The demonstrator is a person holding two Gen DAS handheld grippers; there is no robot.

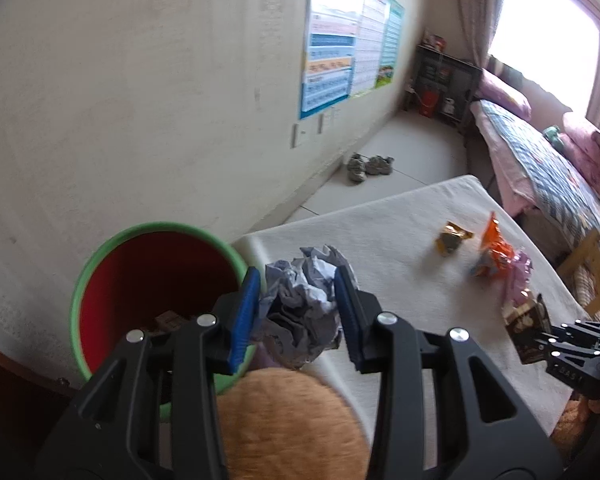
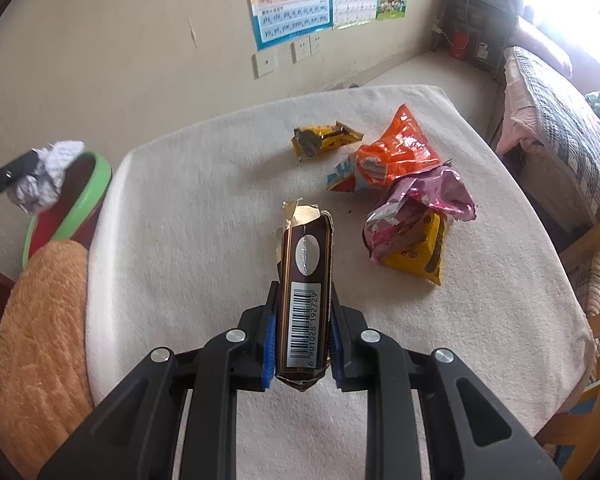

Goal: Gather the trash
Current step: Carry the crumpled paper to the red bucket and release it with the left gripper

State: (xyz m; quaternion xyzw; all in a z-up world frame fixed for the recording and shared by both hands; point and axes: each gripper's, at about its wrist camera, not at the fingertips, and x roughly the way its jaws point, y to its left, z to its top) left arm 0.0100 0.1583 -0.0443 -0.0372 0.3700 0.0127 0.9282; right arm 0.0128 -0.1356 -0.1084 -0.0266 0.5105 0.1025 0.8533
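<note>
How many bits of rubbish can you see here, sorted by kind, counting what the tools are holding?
Crumpled paper ball: 1
Brown carton: 1
Snack wrappers: 4, namely small yellow, orange, pink, yellow
Total: 6

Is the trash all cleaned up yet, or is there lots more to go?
Partly. The bin already has something inside. The left gripper holds crumpled paper beside the bin's rim; the right gripper grips a brown box. Left on the table: gold wrapper, orange bag, pink bag, yellow packet.
</note>
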